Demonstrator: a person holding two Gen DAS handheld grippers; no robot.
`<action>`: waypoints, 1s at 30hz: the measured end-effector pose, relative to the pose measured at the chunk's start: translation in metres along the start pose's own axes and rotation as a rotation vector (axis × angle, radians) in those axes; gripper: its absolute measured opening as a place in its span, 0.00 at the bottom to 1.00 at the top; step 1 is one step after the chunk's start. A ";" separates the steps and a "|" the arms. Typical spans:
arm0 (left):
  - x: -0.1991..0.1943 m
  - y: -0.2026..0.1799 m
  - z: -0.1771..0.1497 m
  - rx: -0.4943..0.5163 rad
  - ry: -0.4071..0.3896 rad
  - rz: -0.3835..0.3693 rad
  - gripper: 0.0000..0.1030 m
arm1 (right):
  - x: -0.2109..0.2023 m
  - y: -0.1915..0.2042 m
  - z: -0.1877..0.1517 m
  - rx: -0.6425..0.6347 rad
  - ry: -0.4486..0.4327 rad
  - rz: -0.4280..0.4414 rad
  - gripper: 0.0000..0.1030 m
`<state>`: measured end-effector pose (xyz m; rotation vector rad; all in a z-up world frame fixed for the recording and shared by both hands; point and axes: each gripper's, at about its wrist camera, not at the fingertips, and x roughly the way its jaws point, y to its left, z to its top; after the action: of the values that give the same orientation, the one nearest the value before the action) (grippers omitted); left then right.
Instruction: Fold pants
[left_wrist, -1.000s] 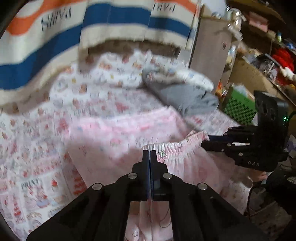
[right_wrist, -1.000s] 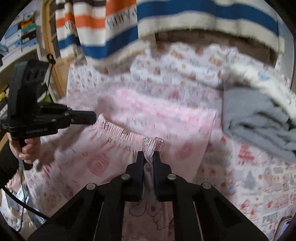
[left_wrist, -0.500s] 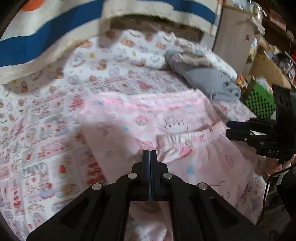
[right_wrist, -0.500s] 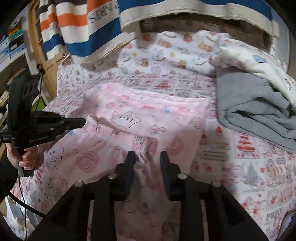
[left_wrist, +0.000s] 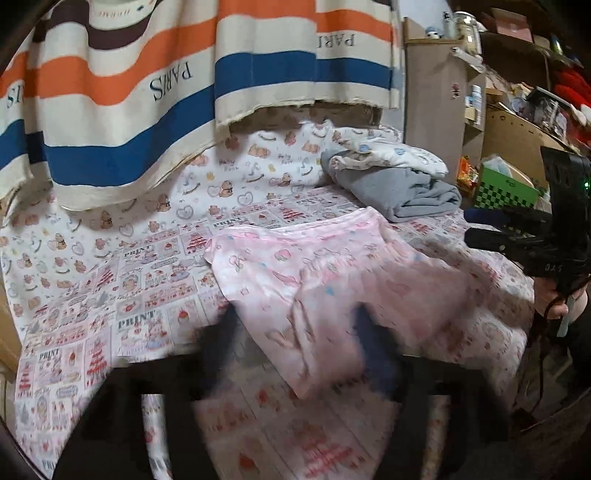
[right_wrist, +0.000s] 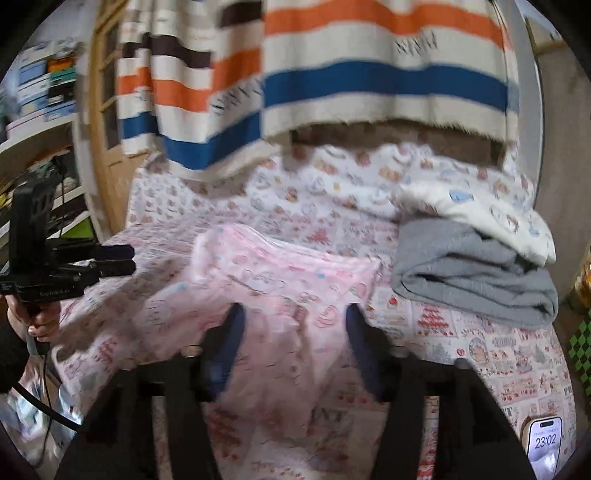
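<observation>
- Left wrist view: the pink pants (left_wrist: 332, 280) lie folded on the patterned bed sheet (left_wrist: 122, 295), near the bed's front edge.
- The left gripper (left_wrist: 295, 325) has just been opening; its blurred fingers stand wide apart with the near fold of the pants between them, not pinched.
- A folded grey garment (left_wrist: 402, 192) lies behind the pants, under a white printed cloth (left_wrist: 395, 155).
- A striped blanket (left_wrist: 155, 96) hangs behind the bed.
- At right, the right gripper (left_wrist: 476, 227) hovers just off the pants.
- Right wrist view: the right gripper (right_wrist: 293, 314) has just been opening too; its jaws are apart, the pants (right_wrist: 280, 280) loose between them.
- A hand (right_wrist: 35, 321) holds the left gripper (right_wrist: 122, 260) at left, beside the pants.
- A phone (right_wrist: 546, 445) lies at the lower right on the sheet (right_wrist: 461, 332).
</observation>
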<state>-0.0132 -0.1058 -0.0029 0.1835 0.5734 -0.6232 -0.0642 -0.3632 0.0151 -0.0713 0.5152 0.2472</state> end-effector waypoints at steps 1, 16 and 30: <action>-0.003 -0.004 -0.004 0.008 -0.002 0.003 0.75 | -0.002 0.007 -0.003 -0.031 -0.002 -0.009 0.59; -0.002 -0.016 -0.034 -0.023 0.023 0.110 0.70 | 0.000 0.003 -0.062 0.035 0.047 -0.119 0.92; 0.006 -0.055 -0.014 0.231 0.085 -0.166 0.32 | 0.013 0.057 -0.051 -0.478 0.154 -0.041 0.58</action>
<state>-0.0488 -0.1485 -0.0171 0.3841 0.6021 -0.8460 -0.0922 -0.3114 -0.0358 -0.5690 0.5988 0.3220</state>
